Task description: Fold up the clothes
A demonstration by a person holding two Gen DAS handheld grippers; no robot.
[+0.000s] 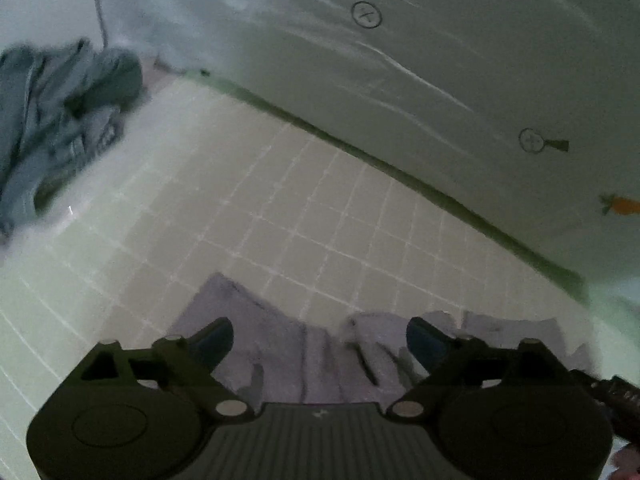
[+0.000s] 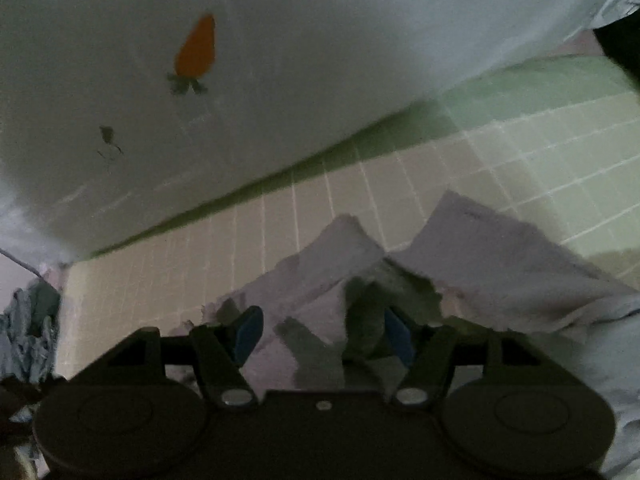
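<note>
1. Lavender-grey garment [image 1: 280, 352] lies crumpled on the gridded mat [image 1: 280, 208], directly under & between the left gripper [image 1: 320, 338] fingers. Fingers spread wide apart, nothing clamped; blue pads [image 1: 216, 340] hang over the cloth, contact unclear.
2. Right wrist view: same garment [image 2: 500, 264] seen w/ two raised peaks just ahead of the fingertips. Right gripper [image 2: 324, 330] fingers also apart; a fold of cloth bunches up against the inner face of the right-hand finger, but not pinched.
3. Only left view shows: blue-grey clothes pile [image 1: 60, 120] far out beyond the left finger, near the mat's far-left corner; two circled marks on the white sheet [image 1: 400, 80] behind the mat.
4. Only right view shows: orange carrot print [image 2: 196, 50] large on the sheet, ahead-left of the fingers; left view catches it only small at its right edge. Clothes pile [image 2: 28, 340] is a sliver at the far left.
5. Green border strip [image 2: 320, 160] runs along the mat's far edge in both views.
6. Both views dim, blurry; garment type can't be told.
</note>
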